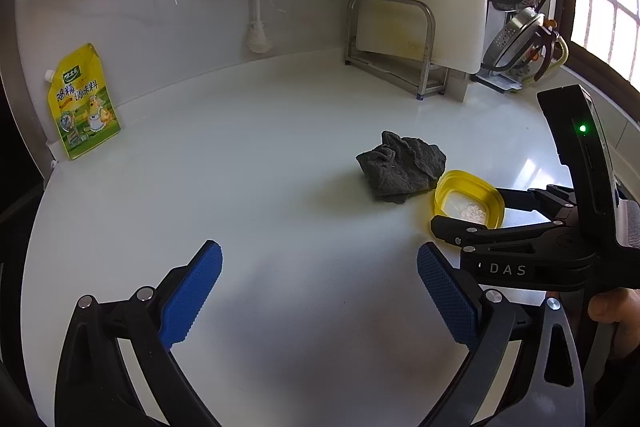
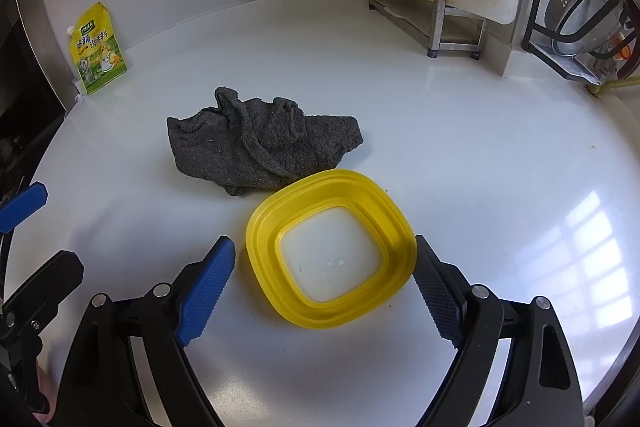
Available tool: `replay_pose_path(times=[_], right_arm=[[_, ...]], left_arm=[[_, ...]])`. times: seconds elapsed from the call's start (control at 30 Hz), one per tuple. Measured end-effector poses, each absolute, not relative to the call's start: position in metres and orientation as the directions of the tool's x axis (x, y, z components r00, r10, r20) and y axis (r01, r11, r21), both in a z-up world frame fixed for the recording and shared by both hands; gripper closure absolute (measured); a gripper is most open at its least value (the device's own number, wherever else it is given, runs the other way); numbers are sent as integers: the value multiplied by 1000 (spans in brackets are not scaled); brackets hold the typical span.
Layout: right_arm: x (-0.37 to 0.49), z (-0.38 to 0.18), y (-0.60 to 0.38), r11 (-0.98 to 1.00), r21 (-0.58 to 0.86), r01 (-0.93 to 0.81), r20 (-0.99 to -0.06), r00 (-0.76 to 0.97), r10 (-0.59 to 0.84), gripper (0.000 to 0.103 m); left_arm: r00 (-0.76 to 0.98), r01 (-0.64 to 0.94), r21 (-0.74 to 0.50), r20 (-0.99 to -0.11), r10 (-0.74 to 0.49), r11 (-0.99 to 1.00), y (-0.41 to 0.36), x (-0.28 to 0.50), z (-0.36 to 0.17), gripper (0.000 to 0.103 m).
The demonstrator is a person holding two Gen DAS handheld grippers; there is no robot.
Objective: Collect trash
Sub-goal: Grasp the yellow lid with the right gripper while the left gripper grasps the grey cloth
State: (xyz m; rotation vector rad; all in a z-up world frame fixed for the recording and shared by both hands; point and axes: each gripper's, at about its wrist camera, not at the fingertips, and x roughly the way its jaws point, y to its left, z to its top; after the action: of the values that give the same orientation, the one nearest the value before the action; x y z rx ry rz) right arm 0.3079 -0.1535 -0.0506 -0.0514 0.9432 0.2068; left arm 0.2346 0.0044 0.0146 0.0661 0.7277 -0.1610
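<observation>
A yellow square container [image 2: 332, 253] with a white bottom sits on the white counter [image 2: 480, 155], tilted a little. My right gripper [image 2: 325, 287] is open, its fingers on either side of the container's near part. A crumpled dark grey cloth [image 2: 260, 147] lies just behind the container, touching it. In the left wrist view the container [image 1: 468, 199] and cloth [image 1: 400, 167] lie to the right, with the right gripper [image 1: 472, 219] around the container. My left gripper [image 1: 318, 291] is open and empty over bare counter.
A yellow seasoning pouch [image 1: 84, 107] leans on the back wall at the left. A metal rack [image 1: 392, 43] holding a white cutting board stands at the back right. A dish rack with metal strainers [image 1: 532, 7] is at the far right. A brush [image 1: 258, 11] and cloths hang on the wall.
</observation>
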Motion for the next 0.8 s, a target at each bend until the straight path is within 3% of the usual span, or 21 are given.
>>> replay_pose_path(times=[0.13, 0.2, 0.8], right_arm=[[309, -51, -149, 978, 12, -208, -811, 571, 132, 20], [308, -51, -148, 977, -8, -213, -806, 580, 120, 28], [286, -25, -228, 994, 92, -55, -749, 654, 105, 30]], left_arm=[[735, 169, 9, -667, -120, 986, 2, 235, 15, 7], [733, 170, 8, -670, -121, 985, 0, 236, 15, 7], [702, 154, -11, -703, -117, 988, -52, 276, 15, 7]])
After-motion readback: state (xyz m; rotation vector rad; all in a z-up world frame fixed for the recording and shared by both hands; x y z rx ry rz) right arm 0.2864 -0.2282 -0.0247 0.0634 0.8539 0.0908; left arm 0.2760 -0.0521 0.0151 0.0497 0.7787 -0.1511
